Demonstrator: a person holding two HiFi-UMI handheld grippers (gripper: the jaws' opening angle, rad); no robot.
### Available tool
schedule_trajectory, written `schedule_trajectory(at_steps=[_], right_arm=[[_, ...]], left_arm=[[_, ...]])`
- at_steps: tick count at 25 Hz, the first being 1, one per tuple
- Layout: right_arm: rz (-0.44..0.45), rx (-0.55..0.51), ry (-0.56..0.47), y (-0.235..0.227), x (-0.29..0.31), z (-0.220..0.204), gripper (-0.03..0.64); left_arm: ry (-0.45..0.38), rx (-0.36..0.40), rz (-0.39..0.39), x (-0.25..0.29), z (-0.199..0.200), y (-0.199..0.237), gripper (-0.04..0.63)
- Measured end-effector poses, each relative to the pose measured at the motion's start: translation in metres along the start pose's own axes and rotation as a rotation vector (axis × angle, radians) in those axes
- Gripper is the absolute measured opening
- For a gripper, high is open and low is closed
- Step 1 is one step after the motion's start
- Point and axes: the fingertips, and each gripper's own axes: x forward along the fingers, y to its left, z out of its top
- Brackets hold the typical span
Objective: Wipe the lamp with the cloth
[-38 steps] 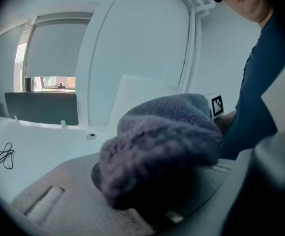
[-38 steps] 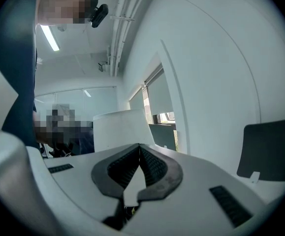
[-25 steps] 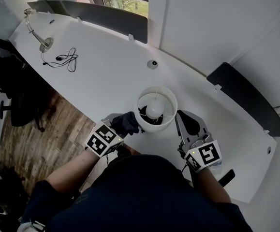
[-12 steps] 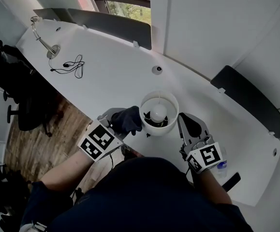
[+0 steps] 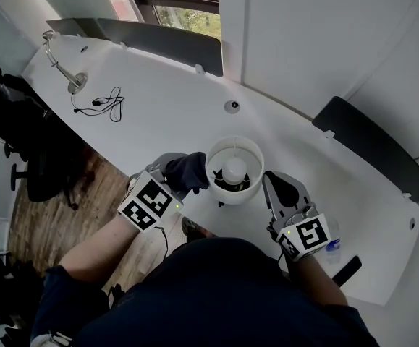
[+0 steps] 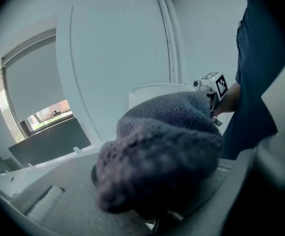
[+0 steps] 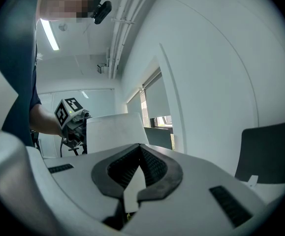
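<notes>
Beside the lamp [image 5: 235, 169], left gripper [image 5: 174, 172] clamps the cloth [image 5: 190, 170] — right gripper [image 5: 271, 181] pinched together.

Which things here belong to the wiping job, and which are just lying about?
Job: lamp, dark cloth, left gripper gripping it.
Lying about: black cable, chrome gooseneck stand, desk grommet; right gripper, shut and empty.

No legible text or numbers

Left gripper [image 6: 157, 181] clamped on bunched grey cloth [image 6: 164, 146], white lamp [image 6: 149, 91] just behind it, window [image 6: 44, 118] at left
</notes>
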Motion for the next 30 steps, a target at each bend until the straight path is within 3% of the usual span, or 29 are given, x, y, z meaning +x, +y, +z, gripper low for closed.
schedule_trajectory(at_steps=[10, 20, 25, 30], right_arm=[[-0.019, -0.063, 0.048, 0.006, -0.004, -0.006, 0.011], [-0.046, -0.105, 0.101, 0.009, -0.005, -0.011, 0.011], [-0.054, -0.11, 0.103, 0.009, -0.006, -0.011, 0.011], [-0.058, -0.095, 0.104, 0.007, -0.005, -0.012, 0.011]], left_arm=[[0.113, 0.008, -0.051, 0.045, -0.054, 0.006, 0.069], [0.194, 0.074, -0.088, 0.084, -0.084, 0.02, 0.069], [0.196, 0.137, -0.081, 0.085, -0.077, 0.026, 0.069], [0.136, 0.229, -0.054, 0.07, -0.039, 0.037, 0.069]])
